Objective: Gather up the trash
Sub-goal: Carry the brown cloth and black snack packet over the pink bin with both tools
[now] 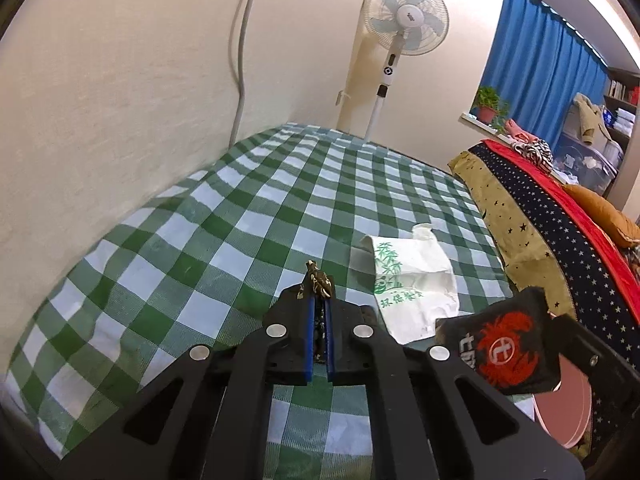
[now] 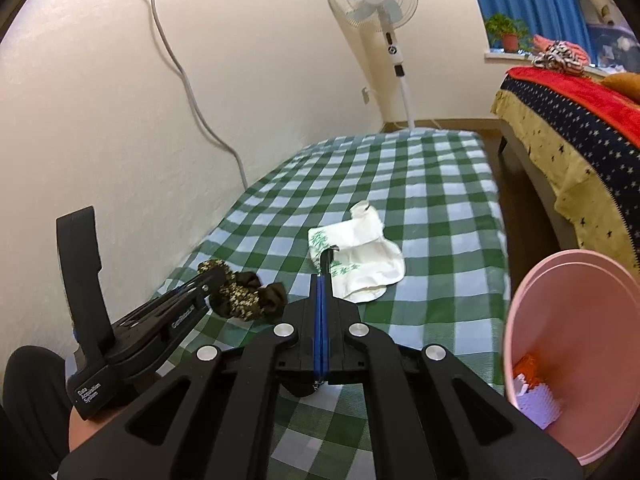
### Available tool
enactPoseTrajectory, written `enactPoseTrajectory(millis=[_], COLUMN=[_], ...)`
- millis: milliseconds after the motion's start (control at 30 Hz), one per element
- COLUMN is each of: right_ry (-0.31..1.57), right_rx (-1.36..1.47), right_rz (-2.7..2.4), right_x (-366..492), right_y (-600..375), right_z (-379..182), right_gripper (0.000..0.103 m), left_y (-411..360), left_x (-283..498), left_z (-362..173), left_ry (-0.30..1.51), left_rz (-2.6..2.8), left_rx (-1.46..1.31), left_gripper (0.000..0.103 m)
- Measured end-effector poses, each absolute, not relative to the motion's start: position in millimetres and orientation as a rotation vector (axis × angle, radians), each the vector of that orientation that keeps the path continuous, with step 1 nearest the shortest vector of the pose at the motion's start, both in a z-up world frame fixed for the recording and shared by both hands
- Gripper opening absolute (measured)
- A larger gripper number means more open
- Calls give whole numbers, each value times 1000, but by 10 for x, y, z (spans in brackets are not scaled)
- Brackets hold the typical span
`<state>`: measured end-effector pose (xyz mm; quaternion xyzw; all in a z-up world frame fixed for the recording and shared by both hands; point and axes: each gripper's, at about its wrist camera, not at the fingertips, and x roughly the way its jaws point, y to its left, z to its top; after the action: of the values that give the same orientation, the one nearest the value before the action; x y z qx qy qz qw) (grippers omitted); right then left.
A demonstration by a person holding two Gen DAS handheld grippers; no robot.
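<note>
Left gripper [image 1: 319, 312]: I see it clamped on the crumpled dark wrapper [image 2: 244, 290], over the checked cloth [image 1: 248, 208].
Right gripper [image 2: 321, 280]: pinching the black packet [image 1: 500, 350] (edge-on in its own view).
White bag [image 2: 360, 258]: ahead on the cloth.
Pink bin [image 2: 576, 344]: right.

Both grippers, the left gripper [image 1: 319, 304] and the right gripper [image 2: 321, 280], were matte black with blue finger pads [image 1: 308, 332] and round silver screws [image 2: 286, 330]. White lettering [image 2: 90, 394] marked the left one at 8 o'clock.

left gripper [image 1: 319, 312] pinches a crumpled wrapper [image 1: 318, 280] – white bag [image 1: 412, 284] lies near on checked cloth [image 1: 240, 200].
</note>
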<state>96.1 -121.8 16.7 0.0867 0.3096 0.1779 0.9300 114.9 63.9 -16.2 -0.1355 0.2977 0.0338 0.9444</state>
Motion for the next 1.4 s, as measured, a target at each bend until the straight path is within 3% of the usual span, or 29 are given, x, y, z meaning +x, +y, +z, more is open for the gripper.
enactPoseTrajectory(millis=[1400], right_ry=[526], right_rx=[159], right_rz=[127], right_x=[204], right_y=[-2122], right_z=[796], right_gripper=[0], left_y=[-88], left_x=[607], left_z=[334], left_ry=[535], left_rz=[-187], left_rx=[-170], left_gripper=[3])
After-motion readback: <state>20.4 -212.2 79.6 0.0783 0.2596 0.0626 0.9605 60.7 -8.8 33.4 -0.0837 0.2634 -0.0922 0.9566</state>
